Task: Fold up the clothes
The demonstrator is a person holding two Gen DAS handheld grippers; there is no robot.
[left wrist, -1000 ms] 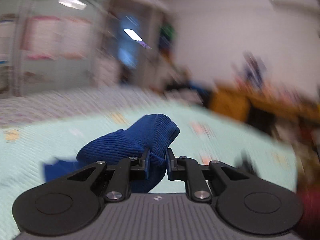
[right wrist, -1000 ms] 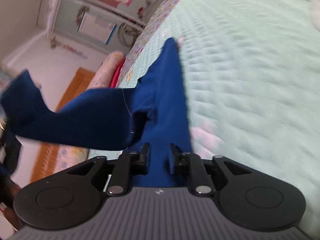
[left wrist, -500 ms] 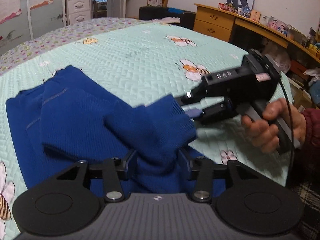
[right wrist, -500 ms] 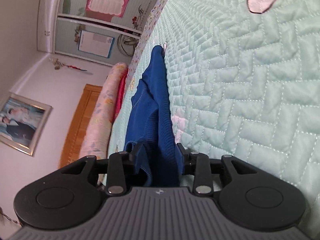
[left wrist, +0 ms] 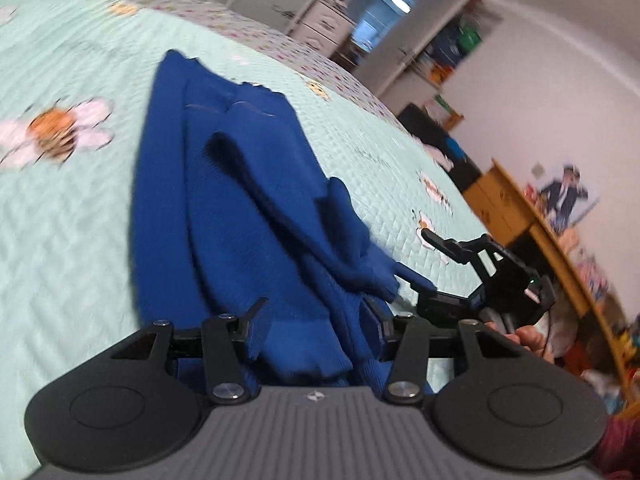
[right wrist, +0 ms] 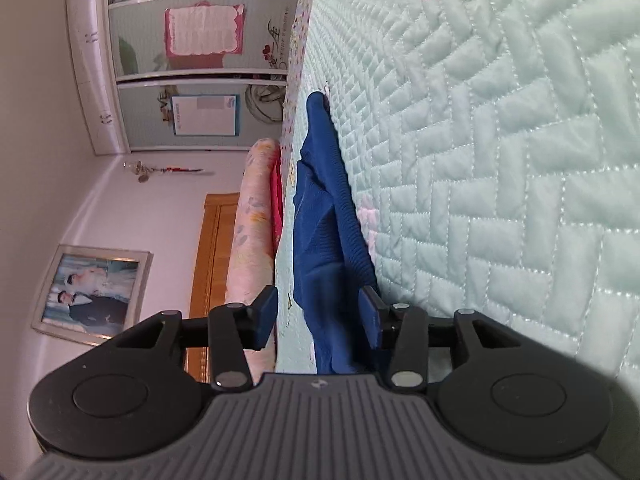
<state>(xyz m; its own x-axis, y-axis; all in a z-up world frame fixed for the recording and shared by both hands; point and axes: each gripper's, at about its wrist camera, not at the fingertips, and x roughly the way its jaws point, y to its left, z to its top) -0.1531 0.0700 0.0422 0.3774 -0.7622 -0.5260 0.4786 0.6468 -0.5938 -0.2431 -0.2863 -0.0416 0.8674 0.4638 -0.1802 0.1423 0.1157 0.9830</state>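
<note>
Your left gripper (left wrist: 316,316) is opening, and the blue sweater (left wrist: 248,200) lies loose between its jaws — the pads do not press it. The sweater rests folded in a long heap on the pale green quilt (left wrist: 60,208). Your right gripper (right wrist: 319,314) is opening too, with the sweater's edge between its jaws, not squeezed. From the left view it sits just beside the sweater's near corner. A wooden desk (left wrist: 520,208) stands behind it — well apart from the sweater.

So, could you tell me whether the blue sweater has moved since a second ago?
Yes: the blue sweater has dropped from hanging between the grippers to lying on the green quilt.
</note>
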